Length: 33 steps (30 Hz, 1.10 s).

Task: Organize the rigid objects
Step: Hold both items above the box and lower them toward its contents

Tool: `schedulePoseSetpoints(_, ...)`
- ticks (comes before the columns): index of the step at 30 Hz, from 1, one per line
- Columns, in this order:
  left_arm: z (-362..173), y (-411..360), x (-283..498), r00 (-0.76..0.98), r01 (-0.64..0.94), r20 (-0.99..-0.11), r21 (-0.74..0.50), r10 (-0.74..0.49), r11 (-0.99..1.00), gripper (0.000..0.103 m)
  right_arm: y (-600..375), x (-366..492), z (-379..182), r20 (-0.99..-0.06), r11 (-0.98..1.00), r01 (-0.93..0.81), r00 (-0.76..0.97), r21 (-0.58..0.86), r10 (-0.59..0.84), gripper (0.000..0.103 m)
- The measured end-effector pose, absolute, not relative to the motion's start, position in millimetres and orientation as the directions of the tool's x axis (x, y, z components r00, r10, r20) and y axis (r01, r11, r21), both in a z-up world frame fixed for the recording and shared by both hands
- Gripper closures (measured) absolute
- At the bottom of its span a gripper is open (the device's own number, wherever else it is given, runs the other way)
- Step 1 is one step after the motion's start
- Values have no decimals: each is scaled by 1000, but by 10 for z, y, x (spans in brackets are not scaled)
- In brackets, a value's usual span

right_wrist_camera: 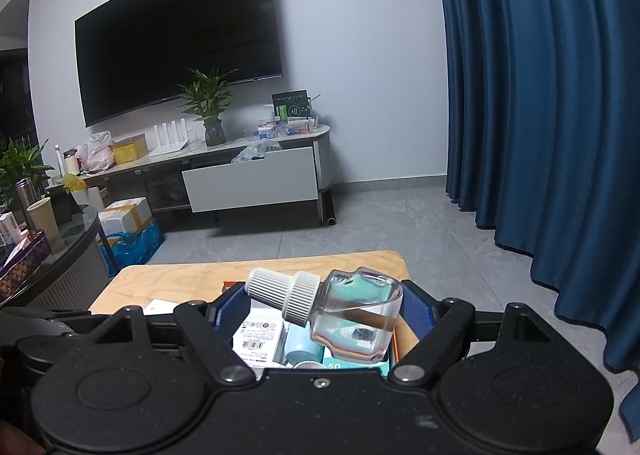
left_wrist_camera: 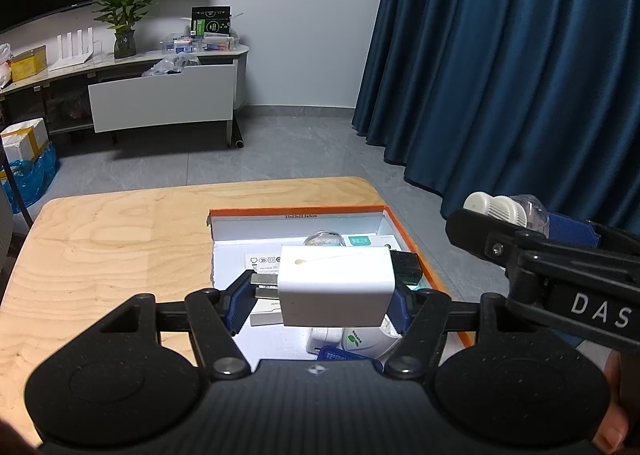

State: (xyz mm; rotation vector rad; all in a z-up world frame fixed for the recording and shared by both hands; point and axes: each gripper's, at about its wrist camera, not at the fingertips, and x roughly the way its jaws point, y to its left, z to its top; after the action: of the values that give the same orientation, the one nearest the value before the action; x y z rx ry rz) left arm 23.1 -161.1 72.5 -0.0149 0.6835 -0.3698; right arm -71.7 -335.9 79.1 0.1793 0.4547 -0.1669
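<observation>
Room: orange-rimmed box (left_wrist_camera: 416, 239) crowds bench's (left_wrist_camera: 120, 239) right edge; left half bare.
Left tool (left_wrist_camera: 320, 297): clamps white charger (left_wrist_camera: 336, 287) above box.
Right tool (right_wrist_camera: 320, 309): grips tilted clear bottle (right_wrist_camera: 356, 319), white-capped, above box.

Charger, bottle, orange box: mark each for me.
Charger (left_wrist_camera: 336, 285): left wrist view, white front face.
Bottle (right_wrist_camera: 356, 319): right wrist view, clear glass body.
Orange box (left_wrist_camera: 296, 209): left wrist view, far rim.

An open box (left_wrist_camera: 420, 251) sits on the right part of the surface (left_wrist_camera: 112, 255), with small packages inside. The left gripper (left_wrist_camera: 320, 295) holds a charger (left_wrist_camera: 336, 287) above the box; to its right, the right gripper (right_wrist_camera: 316, 315) holds a bottle (right_wrist_camera: 352, 319), tilted.
</observation>
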Motion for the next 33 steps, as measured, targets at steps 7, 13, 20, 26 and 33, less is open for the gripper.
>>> schedulePoseSetpoints(7, 716, -1614, 274, 712, 327, -616, -135, -338, 935, 37, -3371, -671, 765, -450, 972, 196, 885, 131, -118, 8)
schedulePoseSetpoints(13, 693, -1619, 330, 710, 324, -620, -136, -336, 936, 37, -3399, -608, 749, -453, 971, 197, 884, 133, -117, 8)
schedulePoseSetpoints(20, 670, -1642, 372, 707, 323, -623, -137, -335, 936, 37, -3429, -557, 737, -458, 972, 198, 881, 129, -118, 8)
schedulePoseSetpoints(26, 649, -1644, 422, 703, 321, -628, -138, -334, 937, 37, -3419, -488, 698, -464, 972, 198, 878, 124, -119, 8)
schedulePoseSetpoints(33, 623, -1650, 456, 700, 318, -633, -137, -330, 938, 37, -3425, -434, 687, -471, 973, 197, 874, 122, -118, 8)
